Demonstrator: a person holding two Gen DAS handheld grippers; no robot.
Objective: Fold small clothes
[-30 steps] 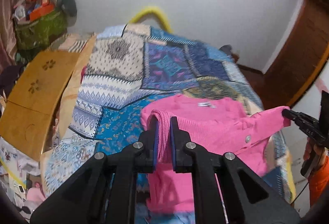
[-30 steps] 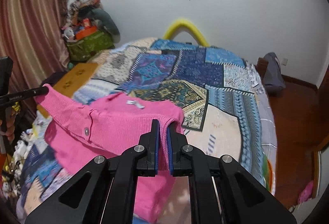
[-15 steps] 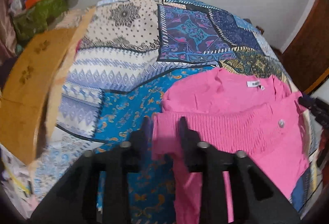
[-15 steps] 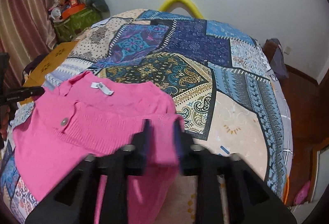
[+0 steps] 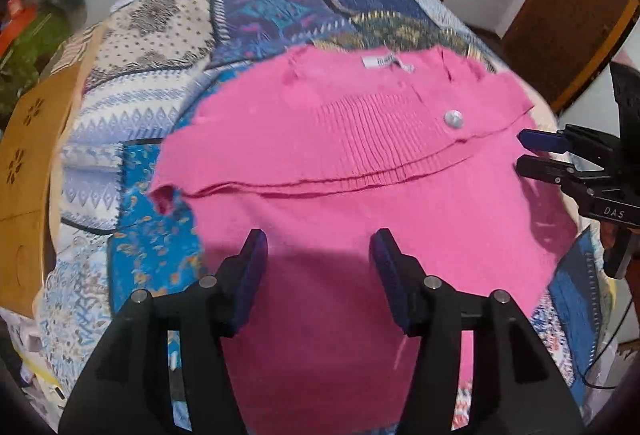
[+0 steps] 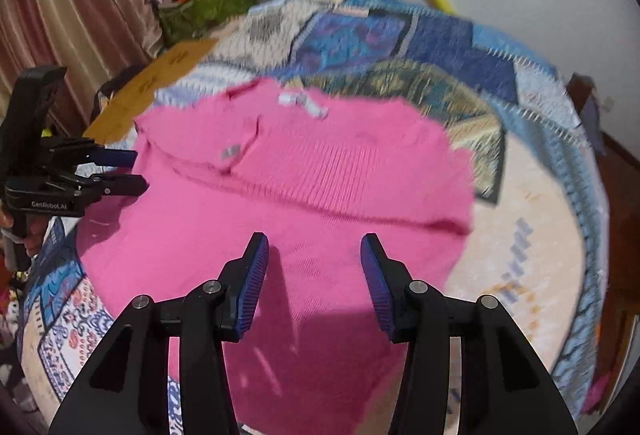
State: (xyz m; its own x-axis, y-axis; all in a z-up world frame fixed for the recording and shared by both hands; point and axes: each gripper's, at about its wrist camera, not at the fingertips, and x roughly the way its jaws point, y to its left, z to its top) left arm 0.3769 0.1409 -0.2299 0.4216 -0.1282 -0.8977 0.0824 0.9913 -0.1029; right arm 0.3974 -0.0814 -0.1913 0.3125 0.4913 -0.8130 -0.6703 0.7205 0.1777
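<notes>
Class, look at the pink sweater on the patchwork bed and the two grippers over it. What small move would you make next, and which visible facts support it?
Probably draw both grippers back off the pink sweater. Its ribbed hem already lies folded up toward the white neck label, flat on the patchwork bedspread. The left gripper and right gripper are both opening, with no cloth pinched between the pads, so the fold looks released.

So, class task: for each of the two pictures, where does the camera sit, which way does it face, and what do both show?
Left wrist view: sits on the left gripper, facing steeply down at the pink sweater on the patchwork bedspread; its own fingers are opening, nothing between them; the right gripper shows at the right edge.
Right wrist view: sits on the right gripper, facing down at the sweater; own fingers opening and empty; left gripper at left.
Shared: sweater, white neck label, button, bedspread.
</notes>
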